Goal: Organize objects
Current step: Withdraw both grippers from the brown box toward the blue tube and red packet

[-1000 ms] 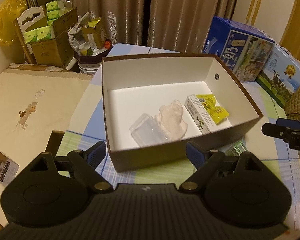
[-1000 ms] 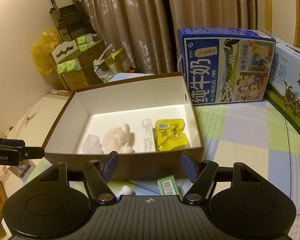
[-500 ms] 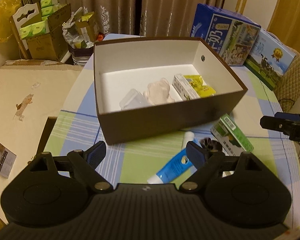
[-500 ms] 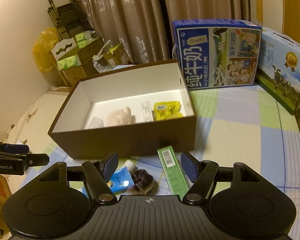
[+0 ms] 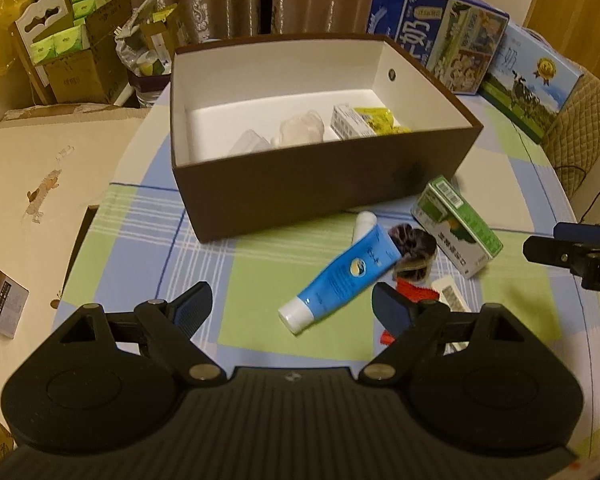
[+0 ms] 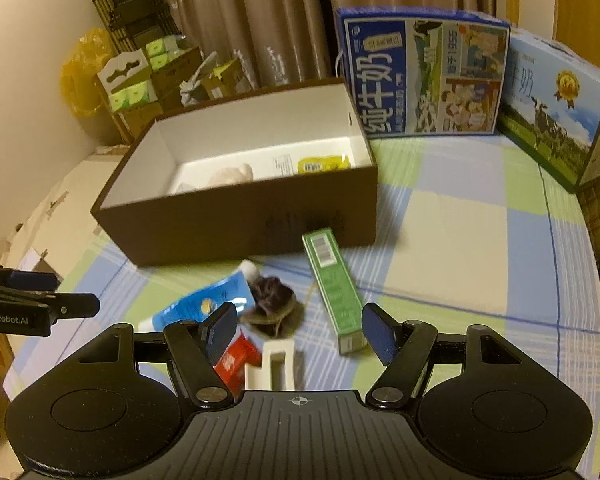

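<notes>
Left gripper: jaws spread, nothing between them, held above the near edge of the counter. Brown box, open-topped, stands mid-counter toward the far edge; inside, left to right, lie a clear plastic piece, a pale lumpy item, a small white carton and a yellow packet. In front of the box on the checked cloth lie a blue tube, a dark scrunched item touching it, a red packet, a white piece and a green carton, which lies just beside the box's near wall. Right gripper: jaws spread, empty, above these loose items. Two milk cartons stand at the far right edge.
</notes>
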Demonstrator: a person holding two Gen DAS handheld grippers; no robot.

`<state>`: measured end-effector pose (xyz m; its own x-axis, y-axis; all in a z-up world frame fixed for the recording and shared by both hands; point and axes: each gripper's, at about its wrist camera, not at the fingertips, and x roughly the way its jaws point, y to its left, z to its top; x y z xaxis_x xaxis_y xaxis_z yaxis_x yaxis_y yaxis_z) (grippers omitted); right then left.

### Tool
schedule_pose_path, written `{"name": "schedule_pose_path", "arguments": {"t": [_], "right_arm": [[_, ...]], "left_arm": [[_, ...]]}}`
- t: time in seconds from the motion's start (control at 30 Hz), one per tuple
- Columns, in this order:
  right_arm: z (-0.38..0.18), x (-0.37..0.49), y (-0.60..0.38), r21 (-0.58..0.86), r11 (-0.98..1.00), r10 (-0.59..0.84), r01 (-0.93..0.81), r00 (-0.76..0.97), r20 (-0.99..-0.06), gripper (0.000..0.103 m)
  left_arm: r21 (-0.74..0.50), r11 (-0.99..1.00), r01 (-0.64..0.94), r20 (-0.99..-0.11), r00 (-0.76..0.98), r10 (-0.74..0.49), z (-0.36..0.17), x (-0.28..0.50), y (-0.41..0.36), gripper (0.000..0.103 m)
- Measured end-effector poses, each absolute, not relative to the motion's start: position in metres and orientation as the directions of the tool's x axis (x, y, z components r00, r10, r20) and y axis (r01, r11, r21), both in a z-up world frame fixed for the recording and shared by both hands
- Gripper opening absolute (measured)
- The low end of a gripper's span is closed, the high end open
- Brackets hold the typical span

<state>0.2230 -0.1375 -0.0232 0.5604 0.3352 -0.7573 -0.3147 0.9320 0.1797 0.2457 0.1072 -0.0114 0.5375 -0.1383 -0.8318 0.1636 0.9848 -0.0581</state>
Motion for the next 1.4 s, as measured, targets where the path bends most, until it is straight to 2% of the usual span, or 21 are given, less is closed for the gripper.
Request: {"name": "schedule_pose_path", "arguments": {"t": [0.83, 1.33, 1.4], "right_arm": [[-0.057, 0.198, -0.173, 0.152, 0.970, 0.230, -0.190, 0.506, -0.831, 0.066], [-0.060, 0.188, -0.206, 0.155, 0.986, 0.162, -0.058, 0.513, -0.843, 0.066], [-0.060, 0.187, -0.209, 0.154, 0.987, 0.156, -0.046, 0.513, -0.844, 0.066]], "left_arm": [[0.066, 0.957, 0.284, -0.859, 0.504, -0.090, -0.061, 0.235, 0.073, 0.084], [0.233, 0.851, 0.471, -0.844, 0.533, -0.064, -0.109, 0.261, 0.044, 0.074], [0.256, 0.830, 0.495, -0.847, 0.529, -0.054, -0.117, 0.266, 0.039, 0.069]]}}
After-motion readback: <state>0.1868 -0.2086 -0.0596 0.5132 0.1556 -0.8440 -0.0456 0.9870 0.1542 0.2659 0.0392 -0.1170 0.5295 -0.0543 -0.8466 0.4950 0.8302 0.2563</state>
